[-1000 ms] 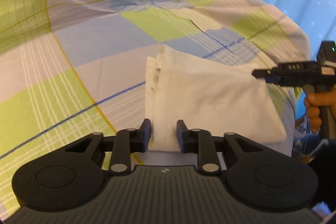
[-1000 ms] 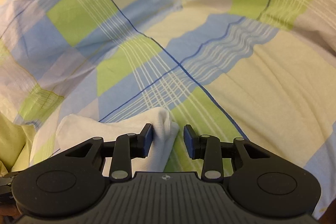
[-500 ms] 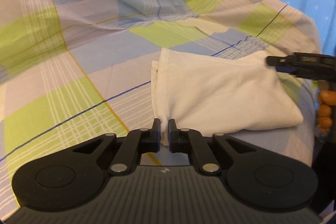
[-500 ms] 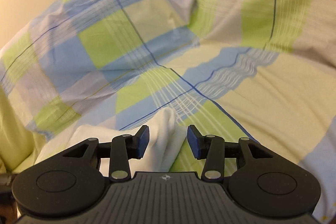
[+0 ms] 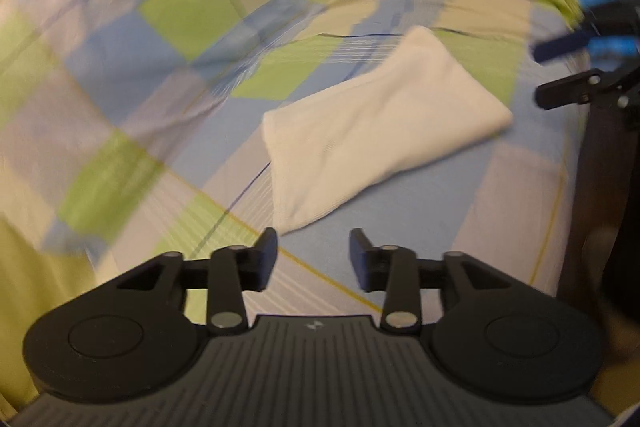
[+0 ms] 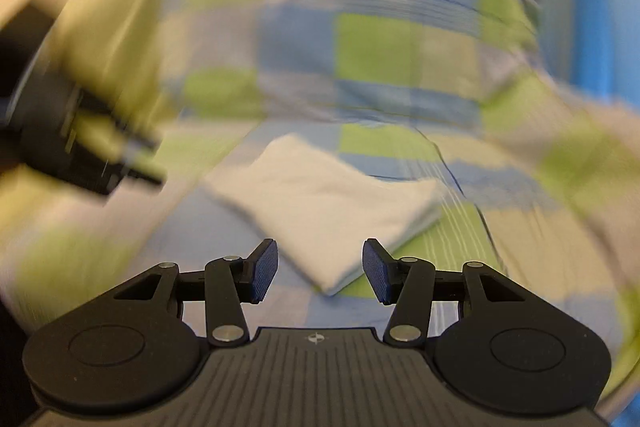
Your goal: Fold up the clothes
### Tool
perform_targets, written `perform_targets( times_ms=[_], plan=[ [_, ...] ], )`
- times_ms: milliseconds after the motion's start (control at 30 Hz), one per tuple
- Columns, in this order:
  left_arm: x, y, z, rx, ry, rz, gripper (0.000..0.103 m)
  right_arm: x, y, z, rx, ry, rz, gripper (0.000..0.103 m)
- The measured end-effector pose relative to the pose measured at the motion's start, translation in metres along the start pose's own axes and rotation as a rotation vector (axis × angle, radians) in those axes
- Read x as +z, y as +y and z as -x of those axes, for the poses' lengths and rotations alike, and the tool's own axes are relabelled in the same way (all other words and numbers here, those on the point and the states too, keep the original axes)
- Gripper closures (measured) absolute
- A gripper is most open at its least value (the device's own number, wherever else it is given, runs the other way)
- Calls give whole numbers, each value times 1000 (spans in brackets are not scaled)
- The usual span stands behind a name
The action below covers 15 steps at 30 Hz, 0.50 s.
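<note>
**A:** So where's the cloth at right now?

**B:** folded white cloth (image 5: 380,123) is lying flat on the checked bedsheet (image 5: 168,3), just past the tips of both tools; left hand-held gripper (image 5: 313,259) has its jaws spread and nothing in them, close to the near corner of the cloth but not touching; right hand-held gripper (image 6: 319,269) is the same deal, released and empty, with a folded corner sitting just ahead of it; both views are pretty blurry tbh

**A:** how's it gonna handle if it needs another fold?

**B:** looks light, soft and floppy, stacked in a few layers, so I'd guess it sags and the layers slide apart if you pinch only the top one; I'd bite all layers at a corner or along the short hemmed edge; sheet underneath is soft too, easy to snag by accident
</note>
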<state>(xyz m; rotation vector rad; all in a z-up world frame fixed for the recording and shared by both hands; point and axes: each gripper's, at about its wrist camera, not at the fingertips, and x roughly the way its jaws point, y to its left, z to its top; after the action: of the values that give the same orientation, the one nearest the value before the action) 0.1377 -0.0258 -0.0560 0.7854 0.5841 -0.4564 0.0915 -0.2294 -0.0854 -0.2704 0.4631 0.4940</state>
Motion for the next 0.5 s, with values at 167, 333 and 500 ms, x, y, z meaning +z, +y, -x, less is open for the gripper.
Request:
perform_targets(
  times_ms=[167, 333, 500],
  plan=[
    [-4, -34, -22, 41, -73, -281, 54, 8, 33, -49, -39, 211, 391, 59],
    [-10, -55, -59, 38, -155, -494, 48, -4, 47, -77, -95, 219, 650, 60],
    [-1, -55, -88, 76, -230, -618, 48, -4, 26, -91, -121, 214, 735, 71]
  ],
)
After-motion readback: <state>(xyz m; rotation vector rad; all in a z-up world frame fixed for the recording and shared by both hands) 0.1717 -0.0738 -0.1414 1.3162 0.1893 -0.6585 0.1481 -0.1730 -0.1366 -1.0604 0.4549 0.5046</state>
